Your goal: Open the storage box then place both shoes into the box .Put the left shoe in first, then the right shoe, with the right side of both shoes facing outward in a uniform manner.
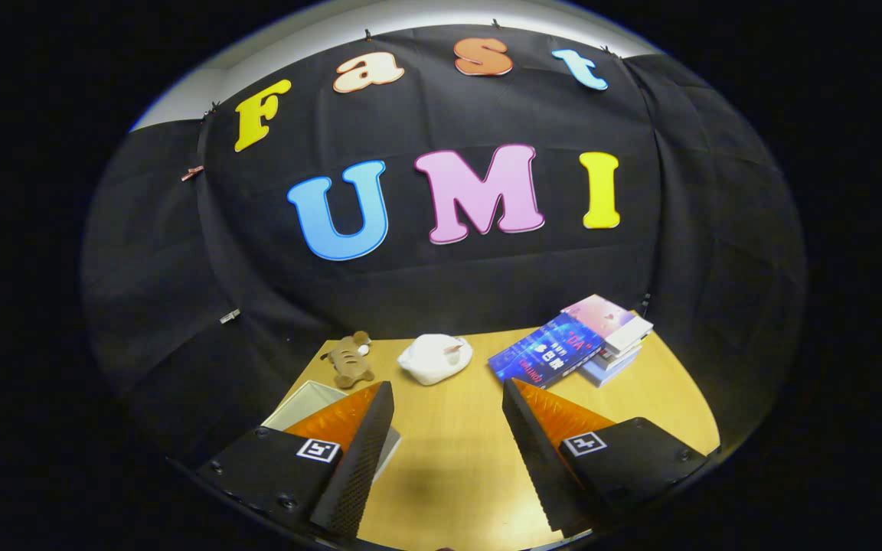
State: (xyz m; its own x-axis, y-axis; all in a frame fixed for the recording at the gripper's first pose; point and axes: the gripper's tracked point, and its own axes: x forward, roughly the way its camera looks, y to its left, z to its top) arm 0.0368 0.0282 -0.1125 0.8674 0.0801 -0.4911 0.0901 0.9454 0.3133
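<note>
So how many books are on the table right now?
3, though more may be hidden: a blue book leaning on two stacked books, beyond the open gripper, on the table.

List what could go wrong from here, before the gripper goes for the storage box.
1. The gripper is open over bare table, while the white box sits partly behind its left finger, so the reach could clip it.
2. A plush toy, white object and books beyond the fingers could get knocked.
</note>
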